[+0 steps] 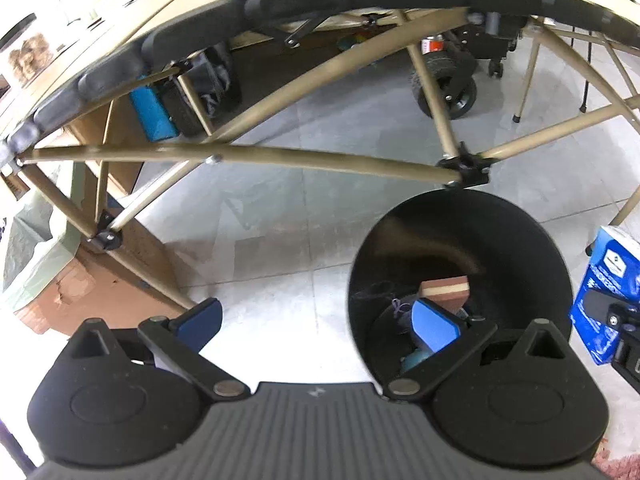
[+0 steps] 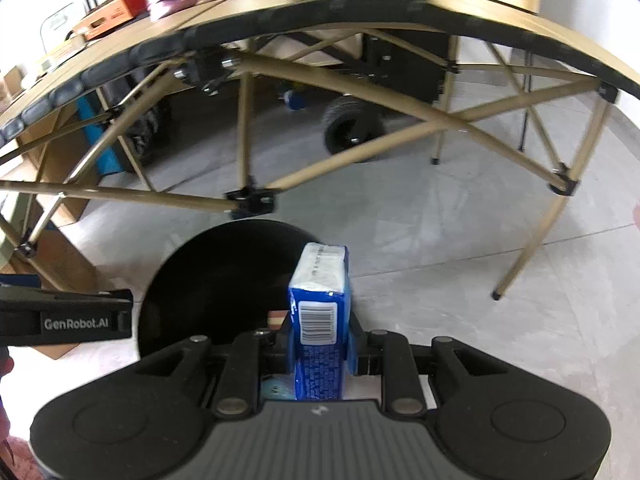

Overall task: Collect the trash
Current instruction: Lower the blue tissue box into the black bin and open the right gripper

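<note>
My right fingers point(image 2: 320, 354) clamp a blue carton point(image 2: 320, 320) with a white barcode, upright beside the black bin point(image 2: 208, 280), while my left fingers point(image 1: 320, 322) gape empty.

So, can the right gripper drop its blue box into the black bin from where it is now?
Probably yes: the right gripper holds the blue box beside the black bin, whose mouth is open with nothing between them.

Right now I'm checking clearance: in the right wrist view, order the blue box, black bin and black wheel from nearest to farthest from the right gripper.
1. Blue box: clamped in the right gripper.
2. Black bin: just ahead, left.
3. Black wheel: far, under the table.
</note>
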Available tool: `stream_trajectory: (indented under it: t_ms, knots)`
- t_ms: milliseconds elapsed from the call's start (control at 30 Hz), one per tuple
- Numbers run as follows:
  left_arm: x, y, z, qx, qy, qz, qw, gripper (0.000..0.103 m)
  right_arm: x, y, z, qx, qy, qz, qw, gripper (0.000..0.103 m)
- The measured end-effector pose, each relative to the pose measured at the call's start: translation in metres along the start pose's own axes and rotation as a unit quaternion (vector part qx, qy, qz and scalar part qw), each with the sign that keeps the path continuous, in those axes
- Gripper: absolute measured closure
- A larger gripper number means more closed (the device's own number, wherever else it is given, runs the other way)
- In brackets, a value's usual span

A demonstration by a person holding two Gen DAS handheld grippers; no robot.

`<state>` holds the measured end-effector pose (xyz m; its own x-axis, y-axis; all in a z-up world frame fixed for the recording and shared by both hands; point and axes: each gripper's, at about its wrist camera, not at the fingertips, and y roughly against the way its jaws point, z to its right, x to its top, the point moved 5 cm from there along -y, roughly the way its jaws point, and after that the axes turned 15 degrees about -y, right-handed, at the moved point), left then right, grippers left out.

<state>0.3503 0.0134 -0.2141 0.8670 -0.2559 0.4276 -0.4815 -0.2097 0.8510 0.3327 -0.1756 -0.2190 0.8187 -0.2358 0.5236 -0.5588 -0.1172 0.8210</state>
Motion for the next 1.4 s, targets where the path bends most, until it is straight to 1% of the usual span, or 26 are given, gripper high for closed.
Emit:
stream_trajectory:
  t_ms: [200,333,533,933,1067,1233,1333,1400]
  knots:
    - [-0.007,-0.003,-0.02,0.002,0.017,-0.009,0.9998,0.0,-0.003,-0.011,-0.024,0.008,0.013,-0.009,1.0,0.081]
    - [-0.011,-0.003,-0.026,0.011,0.016,-0.015,0.9997,0.0,-0.008,-0.02,-0.036,0.01,0.019,-0.017,1.0,0.081]
    - [-0.017,-0.006,-0.036,0.014,0.019,-0.025,0.9994,0.0,-0.014,-0.032,-0.052,0.011,0.026,-0.029,0.999,0.081]
    - [-0.027,-0.017,-0.049,0.022,0.028,-0.049,0.9982,0.0,-0.021,-0.059,-0.065,0.006,0.019,-0.05,0.999,0.081]
    - [-0.03,-0.021,-0.052,0.023,0.03,-0.057,0.9977,0.0,-0.021,-0.062,-0.066,0.004,0.017,-0.053,0.998,0.081]
    - [-0.03,-0.021,-0.052,0.023,0.03,-0.058,0.9976,0.0,-0.022,-0.063,-0.066,0.003,0.018,-0.058,0.998,0.08]
    - [-0.03,-0.021,-0.052,0.023,0.03,-0.058,0.9976,0.0,-0.023,-0.064,-0.065,0.001,0.015,-0.064,0.998,0.078]
    - [-0.03,-0.021,-0.052,0.023,0.031,-0.058,0.9976,0.0,-0.023,-0.065,-0.065,-0.006,0.02,-0.064,0.998,0.067]
